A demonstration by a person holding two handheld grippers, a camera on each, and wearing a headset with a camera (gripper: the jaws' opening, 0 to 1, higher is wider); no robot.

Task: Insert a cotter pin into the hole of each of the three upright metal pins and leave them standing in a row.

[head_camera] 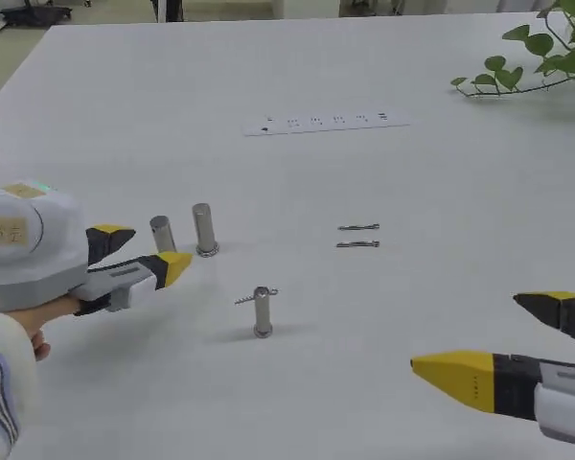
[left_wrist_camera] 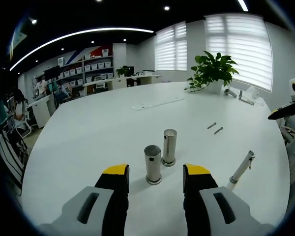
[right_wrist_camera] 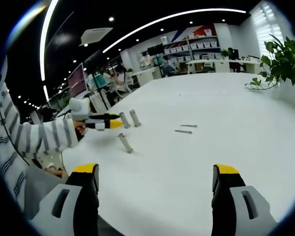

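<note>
Three metal pins stand upright on the white table. The near one (head_camera: 262, 312) has a cotter pin (head_camera: 255, 296) through its top. Behind it on the left stand two bare pins, one (head_camera: 204, 230) further right and one (head_camera: 161, 234) between the jaws of my left gripper (head_camera: 143, 251), which is open and not touching it. The left gripper view shows this pin (left_wrist_camera: 152, 164) just ahead of the jaws and its neighbour (left_wrist_camera: 169, 147) behind. Two loose cotter pins (head_camera: 357, 236) lie at mid-table. My right gripper (head_camera: 517, 343) hangs open and empty at the near right.
A flat white power strip (head_camera: 326, 123) lies further back at the table's middle. A potted plant's leaves (head_camera: 537, 53) reach over the far right corner. The left gripper view shows small tools (left_wrist_camera: 238, 96) near the plant pot.
</note>
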